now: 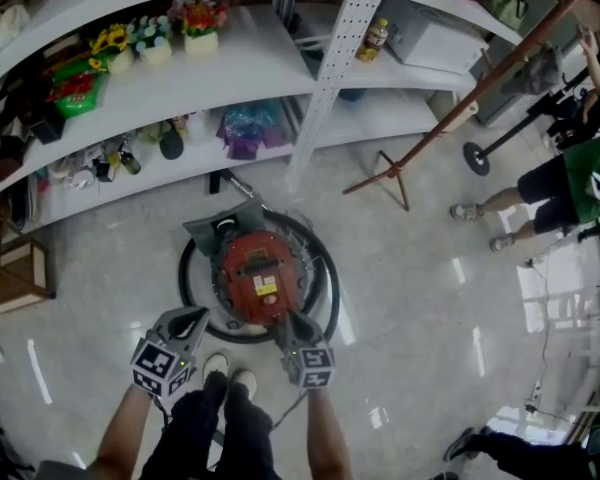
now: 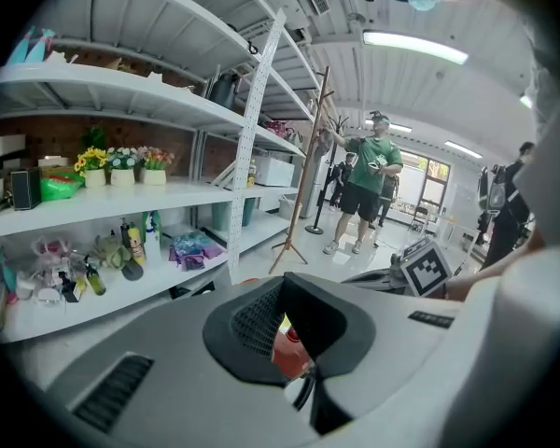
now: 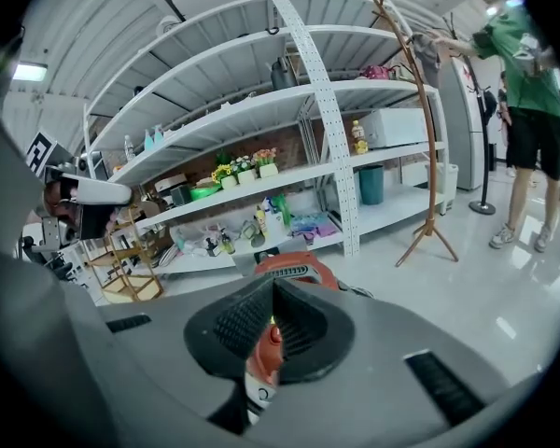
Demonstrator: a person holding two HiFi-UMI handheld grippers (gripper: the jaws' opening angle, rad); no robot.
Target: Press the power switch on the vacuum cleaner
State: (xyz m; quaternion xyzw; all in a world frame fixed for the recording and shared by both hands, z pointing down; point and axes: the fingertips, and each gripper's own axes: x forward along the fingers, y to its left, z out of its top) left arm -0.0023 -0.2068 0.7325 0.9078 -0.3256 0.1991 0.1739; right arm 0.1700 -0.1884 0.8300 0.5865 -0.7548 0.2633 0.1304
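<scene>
Approach step: left gripper and right gripper, jaws together and empty, hang above the mid-frame vacuum cleaner; next likely a downward fingertip press.

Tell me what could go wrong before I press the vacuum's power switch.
1. The black hose loops on the floor round the vacuum cleaner, near your shoes: it might snag a step.
2. The switch is not clear from the head view; the right gripper, by the red top, may press the wrong spot.
</scene>
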